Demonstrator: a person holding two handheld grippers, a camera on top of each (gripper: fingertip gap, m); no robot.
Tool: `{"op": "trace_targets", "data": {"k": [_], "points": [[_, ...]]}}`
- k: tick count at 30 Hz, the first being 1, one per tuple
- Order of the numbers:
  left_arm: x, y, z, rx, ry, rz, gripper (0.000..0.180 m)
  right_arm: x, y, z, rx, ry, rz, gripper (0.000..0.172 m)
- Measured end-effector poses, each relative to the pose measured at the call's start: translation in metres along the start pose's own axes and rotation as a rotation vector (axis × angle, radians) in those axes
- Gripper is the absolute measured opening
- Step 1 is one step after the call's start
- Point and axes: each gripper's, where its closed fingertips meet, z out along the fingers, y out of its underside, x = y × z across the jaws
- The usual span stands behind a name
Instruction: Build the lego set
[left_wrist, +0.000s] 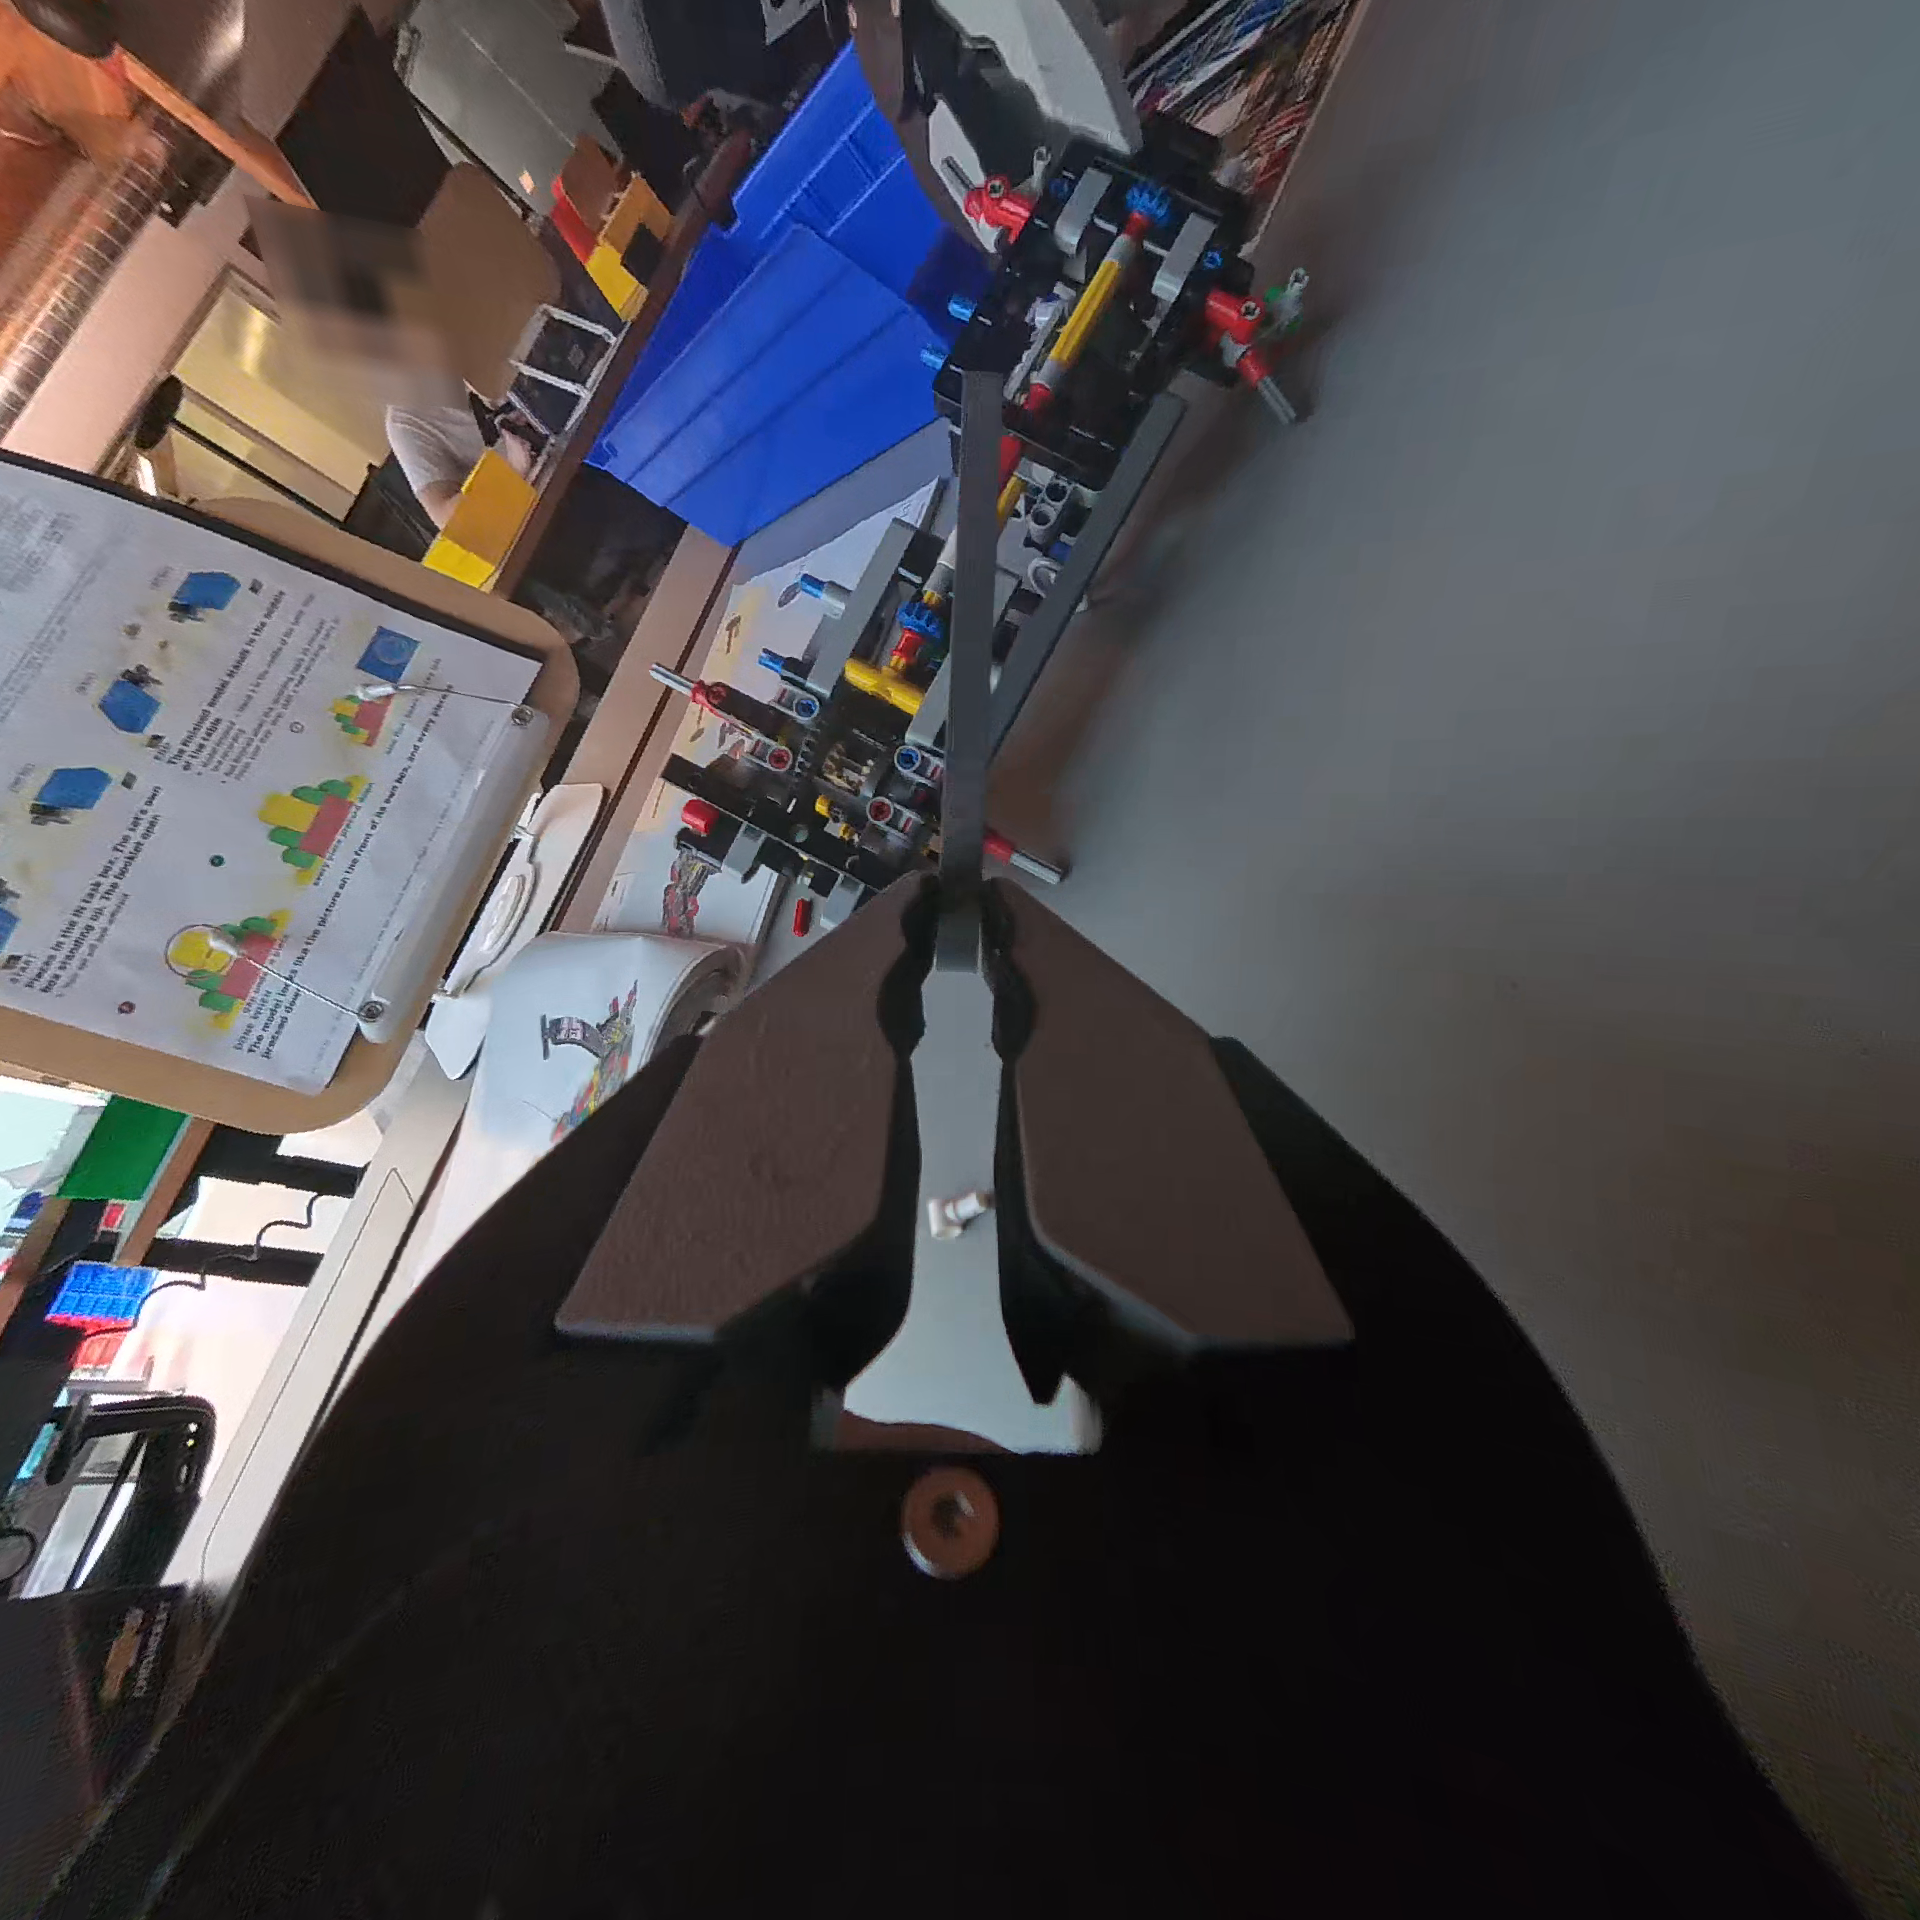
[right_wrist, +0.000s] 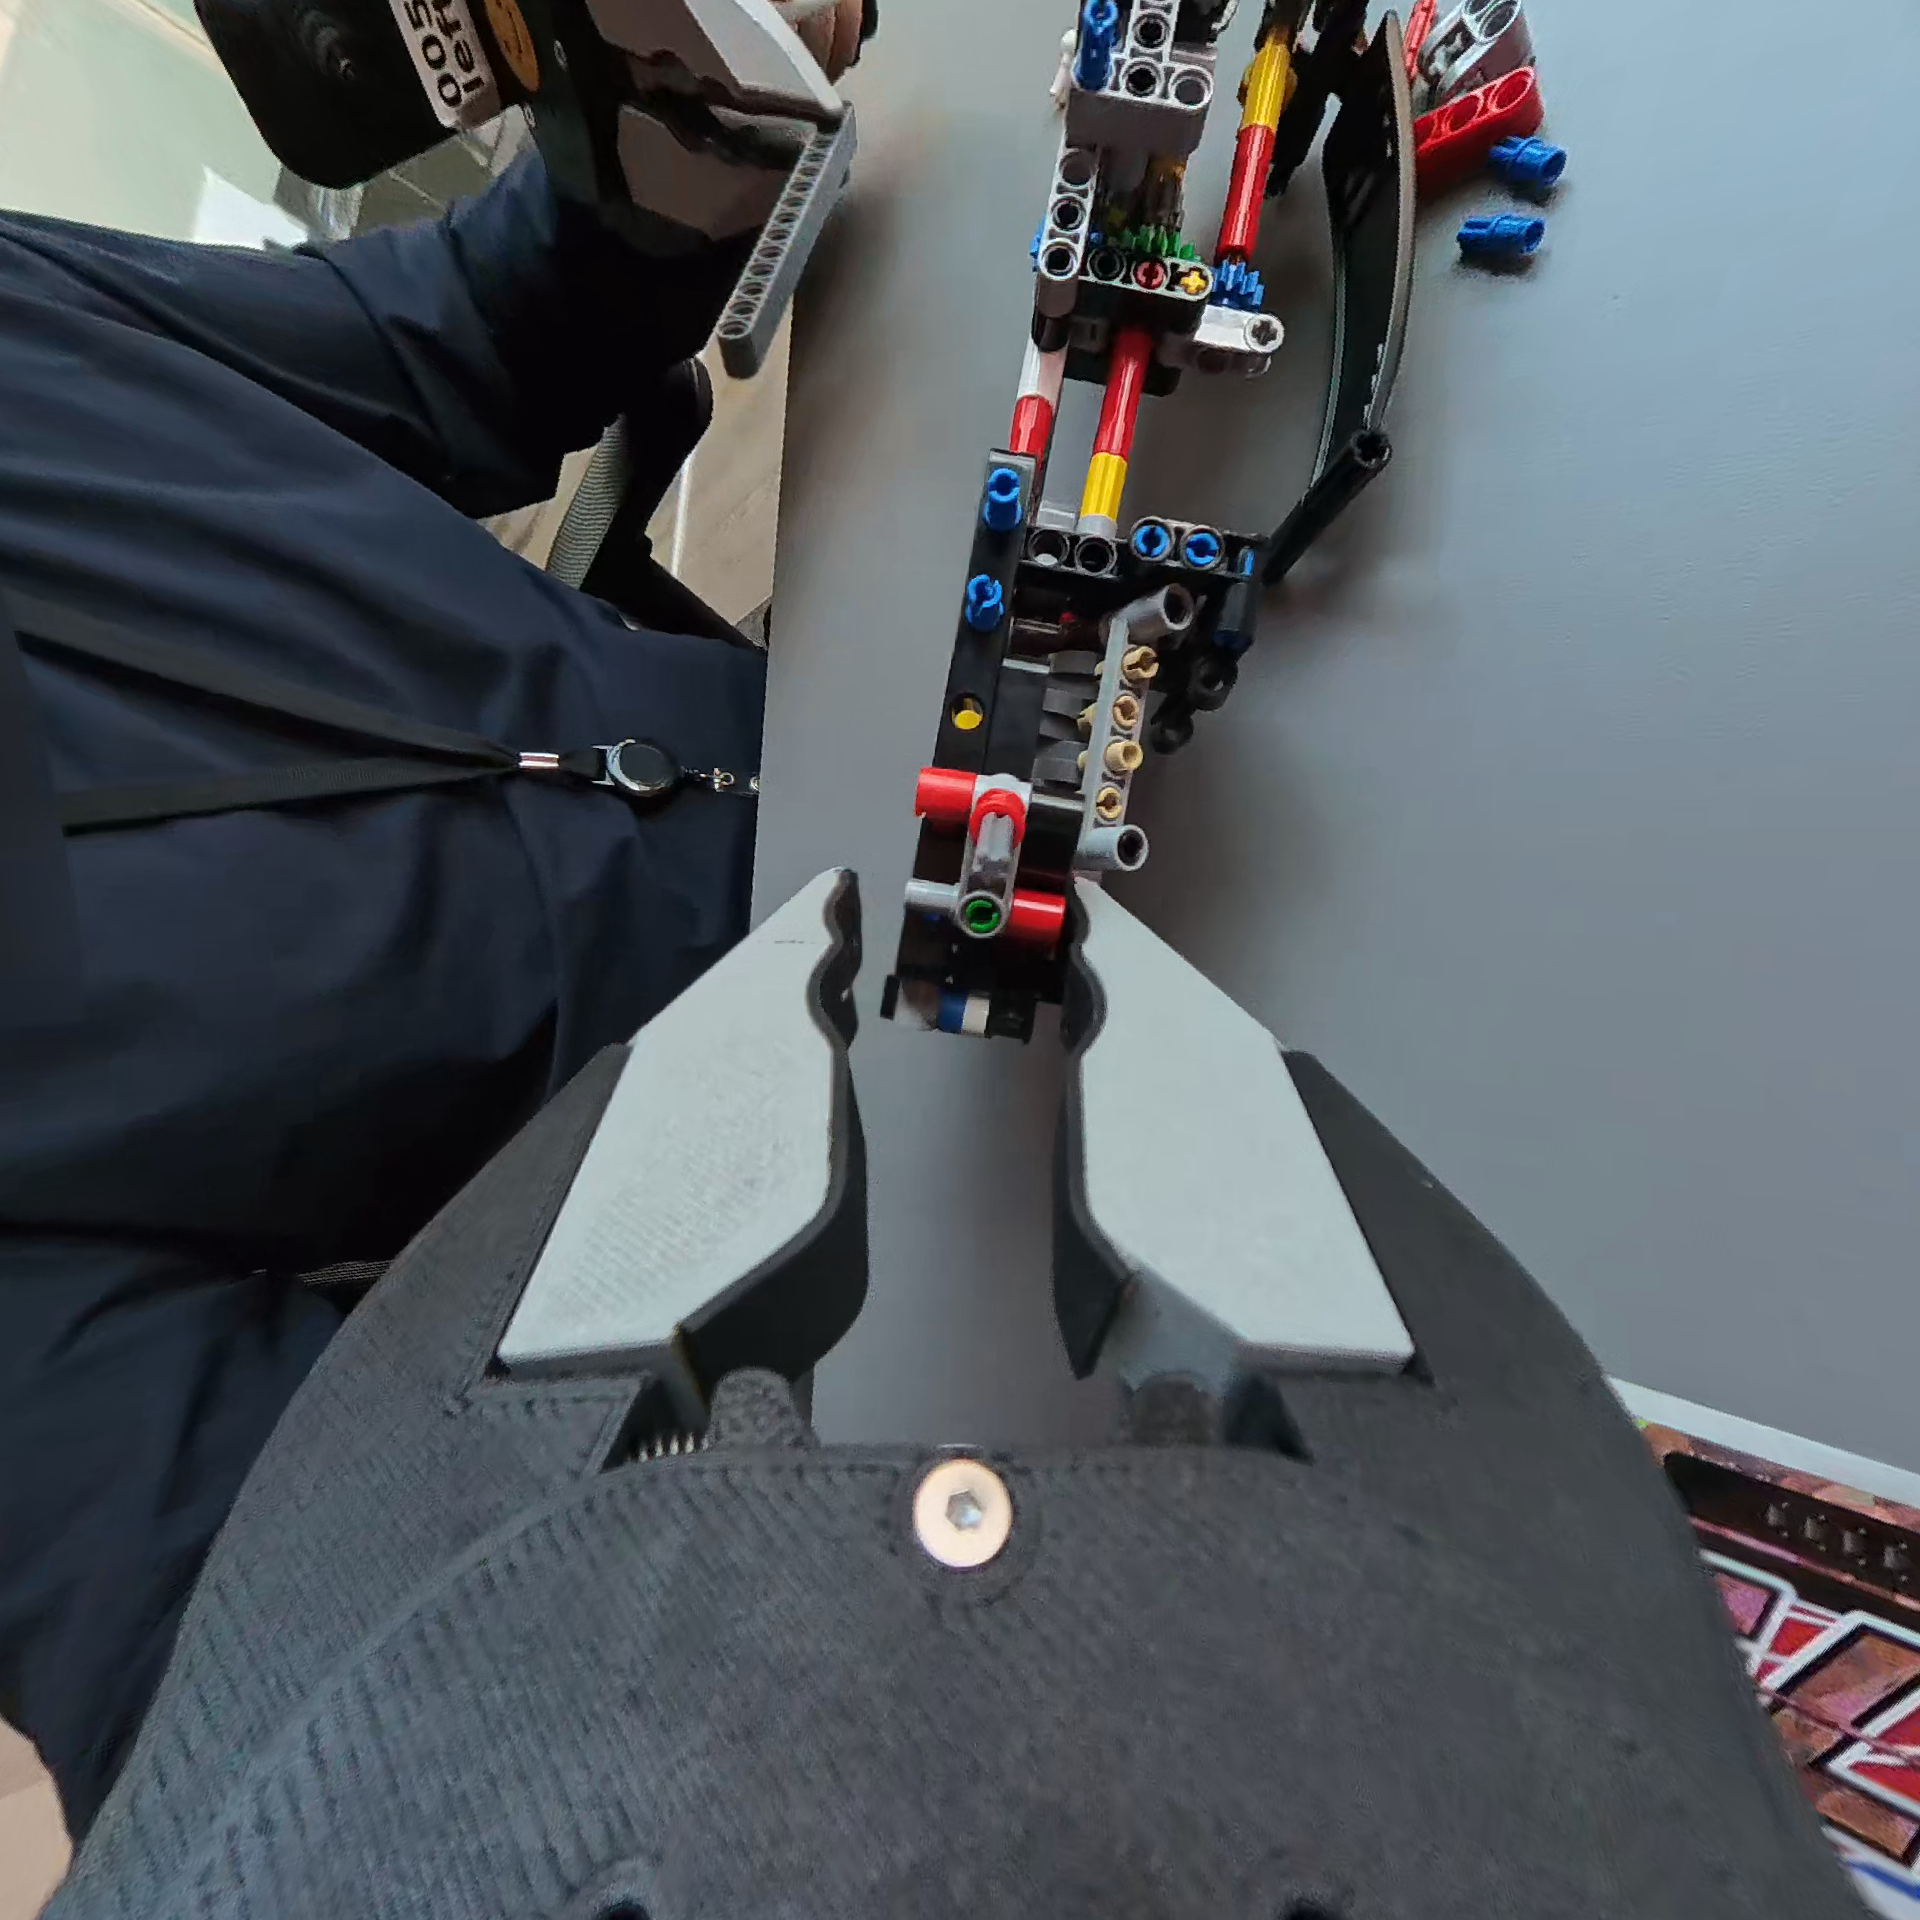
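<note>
left tool (left_wrist: 958, 914) pinching grey beam (left_wrist: 966, 665)

Mosaic patch (left_wrist: 358, 301) over a background person; booklet (right_wrist: 1829, 1662) edge-cropped.

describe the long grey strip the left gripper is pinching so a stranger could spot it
On the grey table lies a long toy-brick chassis. Beside its far end, the left gripper grips a long grey beam. Unlike its colourful neighbours, it is plain grey with one row of holes.
</note>
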Motion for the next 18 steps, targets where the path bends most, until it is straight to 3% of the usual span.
{"op": "trace_targets", "data": {"k": [8,11,14,18], "points": [[0.01,-0.01,0.013,-0.035,0.003,0.214,0.005,0.004,0.006,-0.012,0.0,0.161,-0.033,0.044],[-0.001,-0.03,0.014,-0.022,-0.133,0.444,0.005,0.004,0.007,-0.023,0.029,0.295,-0.039,0.044],[-0.003,-0.056,0.012,0.038,-0.219,0.575,0.005,0.002,0.007,-0.042,0.084,0.506,-0.076,0.042],[-0.009,-0.075,0.015,0.116,-0.287,0.442,0.005,-0.04,-0.011,-0.042,0.278,0.55,-0.238,0.037]]}}
